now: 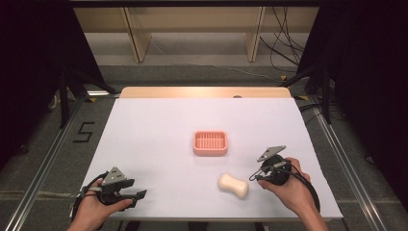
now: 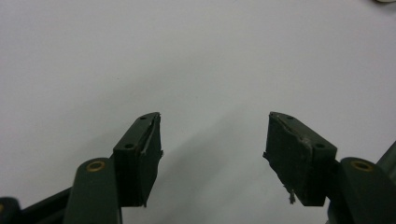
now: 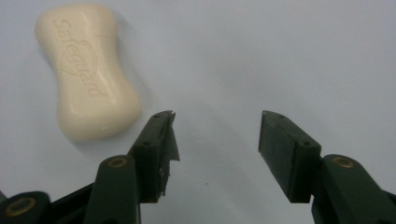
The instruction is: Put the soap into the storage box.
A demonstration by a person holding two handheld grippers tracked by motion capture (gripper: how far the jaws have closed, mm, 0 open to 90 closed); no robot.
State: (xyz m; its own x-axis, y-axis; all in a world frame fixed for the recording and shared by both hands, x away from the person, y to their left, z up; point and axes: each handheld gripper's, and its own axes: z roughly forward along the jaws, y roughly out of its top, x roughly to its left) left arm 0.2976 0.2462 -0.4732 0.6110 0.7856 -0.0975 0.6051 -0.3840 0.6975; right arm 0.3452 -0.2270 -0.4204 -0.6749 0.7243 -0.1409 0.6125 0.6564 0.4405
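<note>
both hands sit at the near edge of the table (image 1: 144, 120), each holding a gripper. left gripper (image 1: 139, 195) rests by the near left corner with its jaws spread wide over bare white surface and nothing between them. right gripper (image 1: 254, 177) is toward the near right, jaws also wide apart and empty, pointed at the soap (image 1: 234, 186), which lies flat on the table just beside its tips; in the right gripper view the soap (image 3: 86, 70) sits off to the left of the jaws, not between them.

judging by this, the work has barely begun: the soap is not yet grasped and all of the carrying is left.

pink dish (image 1: 210, 143) stands near the middle of the table, well apart from the soap, and it holds nothing.
</note>
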